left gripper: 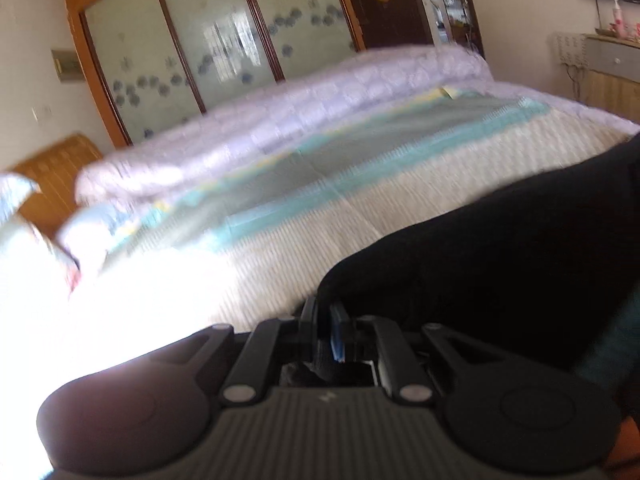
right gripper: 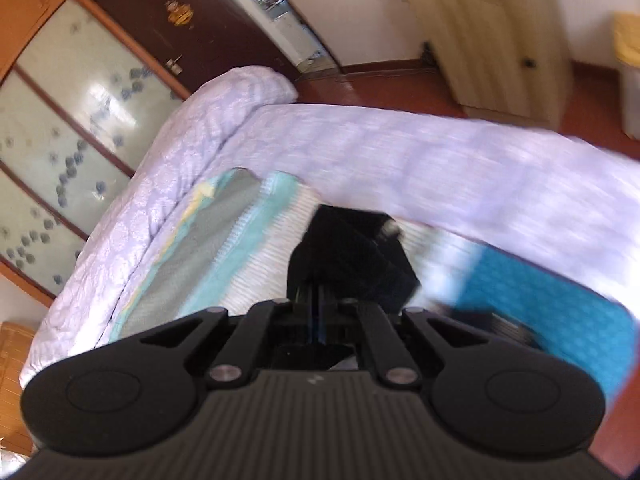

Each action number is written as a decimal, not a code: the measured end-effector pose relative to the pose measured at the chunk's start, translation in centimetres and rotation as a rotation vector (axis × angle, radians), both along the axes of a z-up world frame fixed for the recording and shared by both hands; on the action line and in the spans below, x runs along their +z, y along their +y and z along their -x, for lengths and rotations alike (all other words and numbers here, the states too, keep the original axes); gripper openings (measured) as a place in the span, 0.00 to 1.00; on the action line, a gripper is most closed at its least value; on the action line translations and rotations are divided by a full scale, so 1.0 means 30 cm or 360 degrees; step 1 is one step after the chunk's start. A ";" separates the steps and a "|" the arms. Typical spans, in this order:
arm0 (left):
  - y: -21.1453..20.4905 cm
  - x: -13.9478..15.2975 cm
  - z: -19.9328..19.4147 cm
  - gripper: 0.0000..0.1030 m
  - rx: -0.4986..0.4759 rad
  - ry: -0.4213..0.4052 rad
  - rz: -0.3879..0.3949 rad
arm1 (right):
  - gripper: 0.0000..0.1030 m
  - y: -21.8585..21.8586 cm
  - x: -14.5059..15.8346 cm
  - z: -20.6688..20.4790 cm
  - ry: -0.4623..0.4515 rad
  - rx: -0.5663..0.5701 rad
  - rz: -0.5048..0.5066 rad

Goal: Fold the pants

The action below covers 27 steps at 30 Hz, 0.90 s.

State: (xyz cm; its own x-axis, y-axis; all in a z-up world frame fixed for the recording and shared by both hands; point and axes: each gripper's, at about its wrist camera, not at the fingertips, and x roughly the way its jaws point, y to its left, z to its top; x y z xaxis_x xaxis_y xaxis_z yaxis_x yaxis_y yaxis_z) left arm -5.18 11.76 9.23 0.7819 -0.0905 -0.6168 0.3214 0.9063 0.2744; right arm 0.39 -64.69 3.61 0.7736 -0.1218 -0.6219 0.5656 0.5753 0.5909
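The black pants (left gripper: 500,248) hang lifted over the bed, a broad dark sheet filling the right of the left wrist view. My left gripper (left gripper: 325,320) is shut on their edge, black cloth pinched between the fingers. In the right wrist view the pants (right gripper: 352,256) rise as a dark bunch straight ahead of my right gripper (right gripper: 318,300), which is shut on the cloth. A small white tag (right gripper: 390,229) shows on the fabric. Both views are blurred by motion.
The bed carries a white ribbed mat (left gripper: 360,216) with teal and grey stripes (left gripper: 304,168), and a rolled lilac quilt (right gripper: 168,184) along its far side. A teal pad (right gripper: 560,320) lies at the right. A wardrobe with frosted doors (left gripper: 180,52) and a cabinet (right gripper: 500,40) stand beyond.
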 end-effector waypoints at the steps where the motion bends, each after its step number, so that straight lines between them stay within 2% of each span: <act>1: 0.002 -0.048 0.032 0.12 0.0012 0.0085 -0.0004 | 0.10 -0.006 -0.060 0.069 0.0038 -0.0040 -0.0023; 2: 0.005 -0.097 0.063 0.14 0.0034 0.0175 -0.0018 | 0.11 -0.008 -0.117 0.125 0.0129 -0.0085 -0.0034; 4: 0.014 -0.176 0.119 0.15 0.0074 0.0280 -0.0043 | 0.24 -0.018 -0.221 0.209 0.0353 -0.0195 -0.0023; 5: 0.023 -0.188 0.145 0.16 0.0089 0.0291 -0.0041 | 0.29 -0.021 -0.250 0.261 0.0356 -0.0288 -0.0037; 6: 0.037 -0.182 0.168 0.18 0.0098 0.0296 -0.0008 | 0.30 -0.023 -0.264 0.311 0.0301 -0.0368 -0.0080; 8: 0.089 -0.131 0.206 0.19 0.0152 0.0288 0.0137 | 0.30 -0.020 -0.266 0.383 0.0175 -0.0461 -0.0174; 10: 0.156 -0.068 0.224 0.20 0.0237 0.0254 0.0327 | 0.30 -0.001 -0.236 0.394 0.0128 -0.0444 -0.0163; 12: 0.229 -0.018 0.220 0.35 0.0374 0.0217 0.0522 | 0.30 0.026 -0.191 0.381 0.0101 -0.0339 -0.0091; 13: 0.266 0.001 0.209 0.47 0.0447 0.0208 0.0611 | 0.30 0.045 -0.167 0.393 0.0074 -0.0273 -0.0064; 15: 0.314 0.018 0.162 0.47 0.0564 0.0191 0.0728 | 0.30 0.112 -0.132 0.351 0.0006 -0.0135 -0.0036; 18: 0.334 0.006 0.080 0.52 0.0663 0.0196 0.0818 | 0.32 0.251 -0.097 0.254 -0.0051 0.0101 -0.0009; 19: 0.342 -0.011 0.047 0.58 0.0678 0.0237 0.0875 | 0.32 0.306 -0.099 0.221 -0.0060 0.0185 -0.0006; 21: 0.353 -0.068 -0.019 0.65 0.0723 0.0432 0.1063 | 0.32 0.422 -0.111 0.160 -0.0061 0.0362 -0.0019; 23: 0.369 -0.128 -0.052 0.66 0.0739 0.0581 0.1313 | 0.32 0.555 -0.123 0.108 -0.0056 0.0529 -0.0021; 25: 0.373 -0.192 -0.072 0.67 0.0774 0.0663 0.1536 | 0.32 0.679 -0.144 0.068 -0.0042 0.0683 -0.0037; 26: 0.371 -0.223 -0.083 0.55 0.0795 0.0694 0.1623 | 0.32 0.737 -0.154 0.050 -0.0030 0.0746 -0.0037; 27: 0.367 -0.242 -0.102 0.36 0.0804 0.0708 0.1657 | 0.32 0.786 -0.170 0.036 -0.0010 0.0804 -0.0032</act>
